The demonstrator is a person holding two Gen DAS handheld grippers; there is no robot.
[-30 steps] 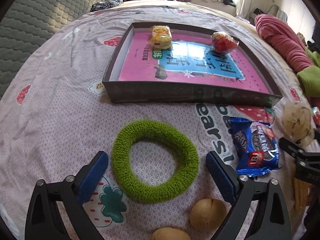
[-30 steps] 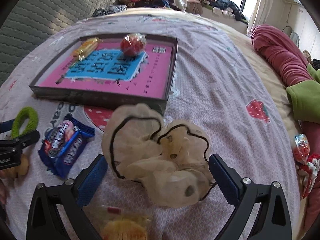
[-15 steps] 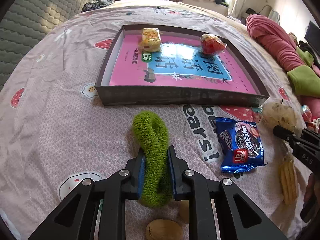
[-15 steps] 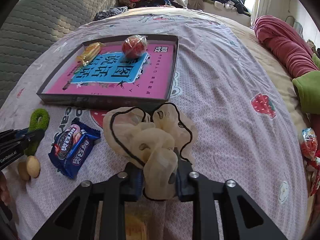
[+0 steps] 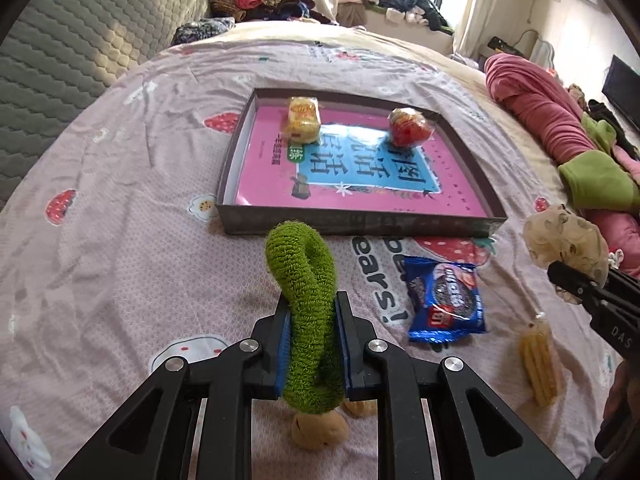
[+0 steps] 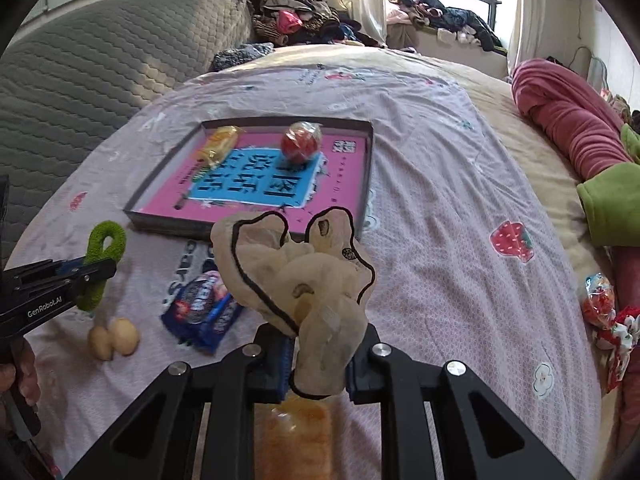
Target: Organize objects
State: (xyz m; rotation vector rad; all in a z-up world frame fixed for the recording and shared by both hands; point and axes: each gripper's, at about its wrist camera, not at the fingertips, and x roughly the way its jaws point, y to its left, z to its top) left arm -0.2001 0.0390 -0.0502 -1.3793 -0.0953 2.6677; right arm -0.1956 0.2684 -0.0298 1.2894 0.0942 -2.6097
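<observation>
Green scrunchie [image 5: 306, 312] pinched flat and upright in left gripper [image 5: 312, 354]; cream scrunchie [image 6: 304, 292] likewise upright in right gripper's [image 6: 320, 364] pinch.

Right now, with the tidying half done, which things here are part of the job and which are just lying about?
Part of the job:
- fuzzy green hair ring, in left claw
- cream sheer scrunchie, in right claw
- shallow dark tray
- blue cookie packet
- two brown walnuts
- yellow wafer pack

Just lying about:
- rolled pink blanket
- clothes pile
</observation>
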